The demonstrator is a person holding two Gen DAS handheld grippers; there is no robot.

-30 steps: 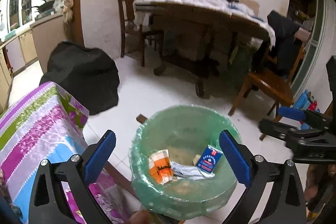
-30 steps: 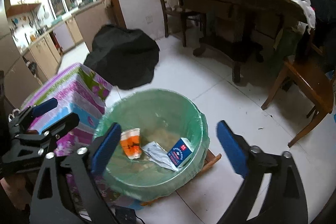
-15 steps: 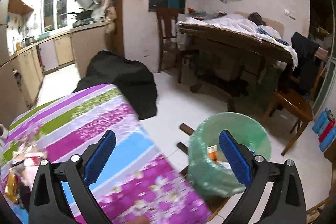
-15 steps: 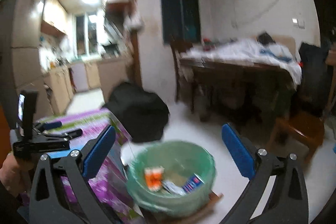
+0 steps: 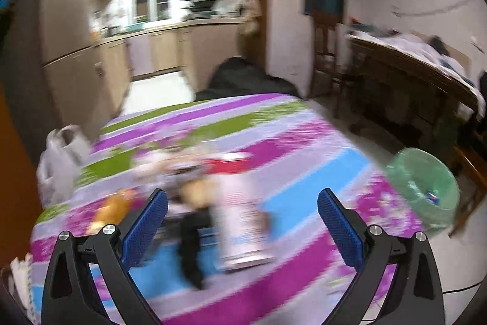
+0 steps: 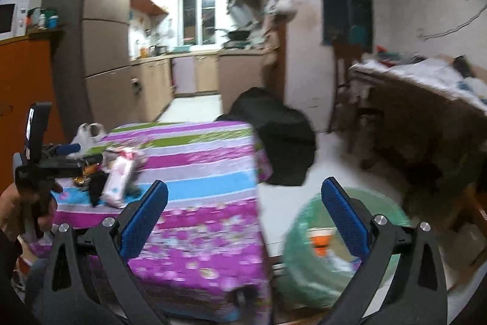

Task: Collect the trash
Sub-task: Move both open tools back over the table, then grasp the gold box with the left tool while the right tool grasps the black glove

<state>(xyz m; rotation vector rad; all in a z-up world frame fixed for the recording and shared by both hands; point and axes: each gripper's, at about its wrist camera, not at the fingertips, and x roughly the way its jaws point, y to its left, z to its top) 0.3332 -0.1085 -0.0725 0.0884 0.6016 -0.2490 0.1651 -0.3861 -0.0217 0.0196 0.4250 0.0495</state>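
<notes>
striped table (image 5: 304, 148): 1 | green-lined bin (image 6: 307, 273): 1 | white plastic bag (image 5: 61, 160): 1 | hand-held gripper: 2

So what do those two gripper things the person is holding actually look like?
Both match: the left gripper and right gripper each have black plastic forked frames with silver screws and two fingers faced with ribbed blue pads. From the right camera, a small screen tops the left one.

Blurred litter (image 5: 213, 203) crowds the striped table's (image 5: 304, 148) left half; its right half lies open.
</notes>
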